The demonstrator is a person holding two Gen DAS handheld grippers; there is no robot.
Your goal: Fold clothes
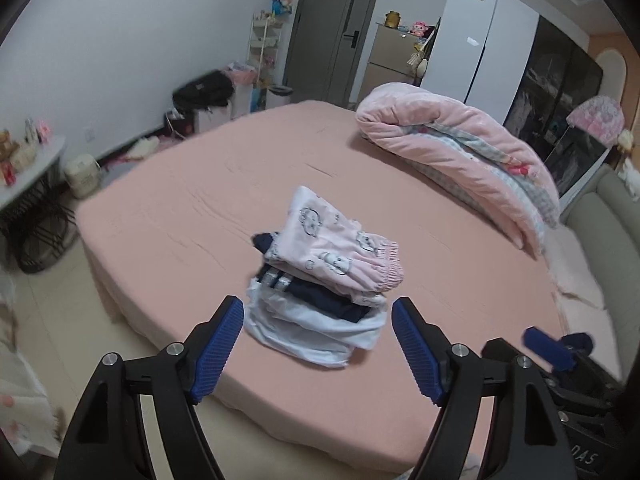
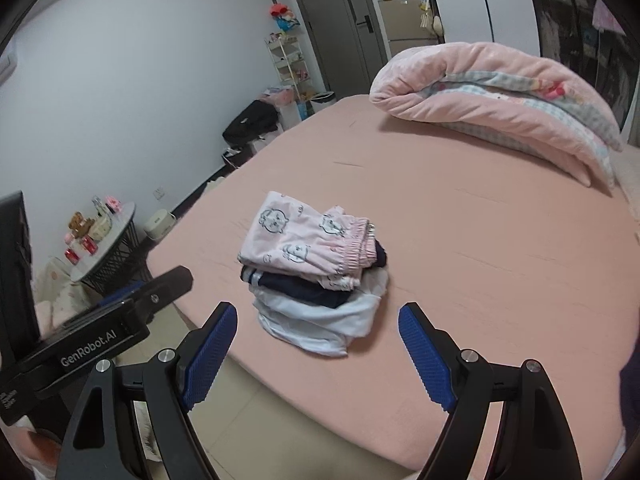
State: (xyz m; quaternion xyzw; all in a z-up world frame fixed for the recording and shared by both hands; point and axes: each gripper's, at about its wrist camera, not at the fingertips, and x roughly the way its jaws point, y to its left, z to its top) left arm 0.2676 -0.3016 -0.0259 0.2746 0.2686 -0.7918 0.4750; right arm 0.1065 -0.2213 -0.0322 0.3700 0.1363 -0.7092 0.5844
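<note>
Left wrist view first: the left tool (image 1: 318, 312) is spread wide with nothing between its blue pads (image 1: 218, 350), hanging just short of the near edge of the bed (image 1: 180, 208). Right past the fingertips there's a stack of folded clothes (image 1: 320, 280) sitting on the pink sheet near that edge. Top layer is a pink printed piece (image 1: 332, 248) with little cartoon faces and an elastic waistband, under it something navy (image 1: 320, 298), and at the bottom a white garment (image 1: 312, 332) that sticks out toward the camera. Further back on the right side of the bed lies a folded pink quilt (image 1: 460, 152). The other tool peeks in at the lower right, too blurry to say much from here.

Right wrist view: the right tool (image 2: 318, 318) is also fully released, pads (image 2: 426, 360) apart and empty, held over the bed's edge. Same stack (image 2: 316, 272) sits just ahead, not touching the fingers. The quilt (image 2: 500, 96) is well apart from it at the far right. Off to the left, past the bed, there's a small round bench (image 2: 108, 236) cluttered with cans and bits, and the left tool's black body (image 2: 100, 332) shows at the frame's left.
</note>
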